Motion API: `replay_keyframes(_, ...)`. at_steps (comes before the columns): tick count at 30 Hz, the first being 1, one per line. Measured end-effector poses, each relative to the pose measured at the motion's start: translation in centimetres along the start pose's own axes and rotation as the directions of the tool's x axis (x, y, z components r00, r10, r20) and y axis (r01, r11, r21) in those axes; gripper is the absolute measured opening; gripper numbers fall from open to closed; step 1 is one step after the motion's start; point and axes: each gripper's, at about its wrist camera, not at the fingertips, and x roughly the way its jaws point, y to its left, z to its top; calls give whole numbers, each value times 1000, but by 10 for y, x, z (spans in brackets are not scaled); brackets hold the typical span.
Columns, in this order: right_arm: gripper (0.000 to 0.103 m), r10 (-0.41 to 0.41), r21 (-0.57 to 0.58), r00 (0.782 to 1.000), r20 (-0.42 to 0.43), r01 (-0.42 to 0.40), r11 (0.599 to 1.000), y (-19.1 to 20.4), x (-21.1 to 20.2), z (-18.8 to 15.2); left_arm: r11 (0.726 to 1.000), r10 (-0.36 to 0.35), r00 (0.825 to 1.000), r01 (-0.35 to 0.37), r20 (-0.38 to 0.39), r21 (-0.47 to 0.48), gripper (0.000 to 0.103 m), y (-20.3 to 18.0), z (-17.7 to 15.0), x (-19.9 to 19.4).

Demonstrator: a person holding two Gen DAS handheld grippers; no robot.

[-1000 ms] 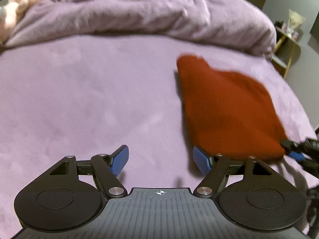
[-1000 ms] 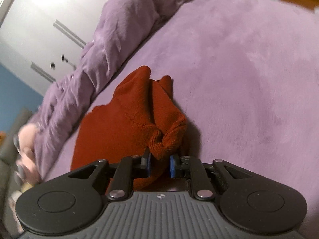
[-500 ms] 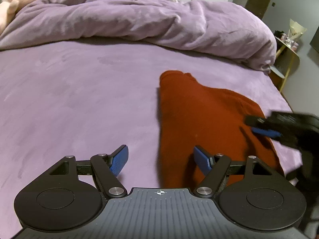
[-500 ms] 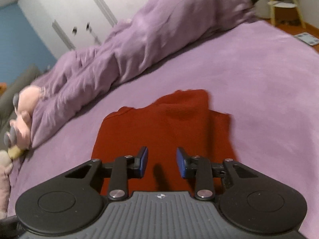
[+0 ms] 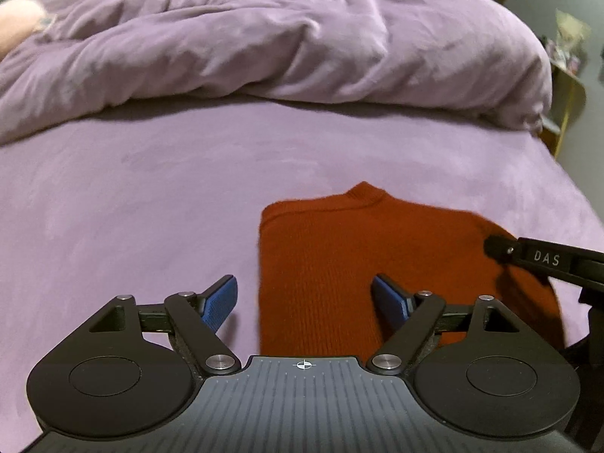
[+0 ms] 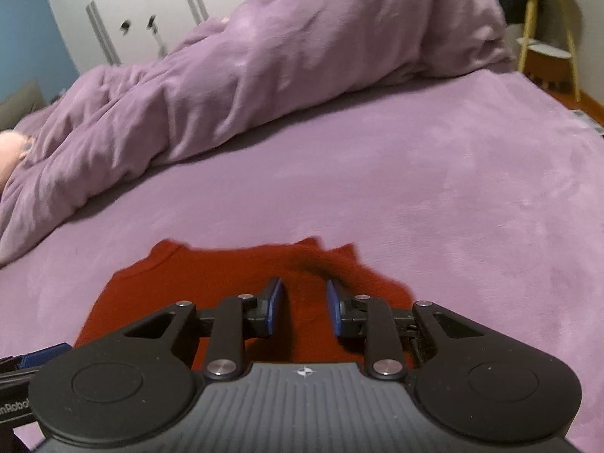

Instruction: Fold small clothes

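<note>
Risked dragging the red knit top out of square on the next pinch: soft, stretchy knit, easily bunched by a pad catching only the upper layer. Risked, too, lifting the plush sheet along with it, given one finger of the left gripper over bare sheet and the other over the knit, astride the garment's left edge. Could have sprung a fold open again through an uneven pull from the two sides.

Held nothing with the left gripper: jaws spread wide, just opened further, no cloth pressed between the pads. Held nothing with the right gripper either: jaws only partly apart, just drawn in a little, poised over the right part of the top, with no fabric pinched.

Lay flat toward the near edge of the bed, nearer its right side, well apart from the heaped duvet along the far edge. Showed fine vertical ribbing, a small raised collar at the far end, a roughly rectangular outline with a rumpled right corner. Looked matte and velvety across the sheet, thick and deeply creased across the duvet.
</note>
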Motion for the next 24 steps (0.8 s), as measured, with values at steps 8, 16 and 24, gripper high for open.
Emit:
replay_keyframes(8,30,17,21,1000,14,-18,1000,-9,-3,-5,1000,1,1000,-1,-15,-4,91,2,-4,1)
replay_keyframes(16,59,62,-1,996,62,-62,998,-20,-72,-37,997,-32,999,31,4,65,90,14,-17,-38)
replay_keyframes(24,66,150,247,989,12,-148,958,-63,-153,-134,985,-123,992,122,3,-124,90,53,-97,-102)
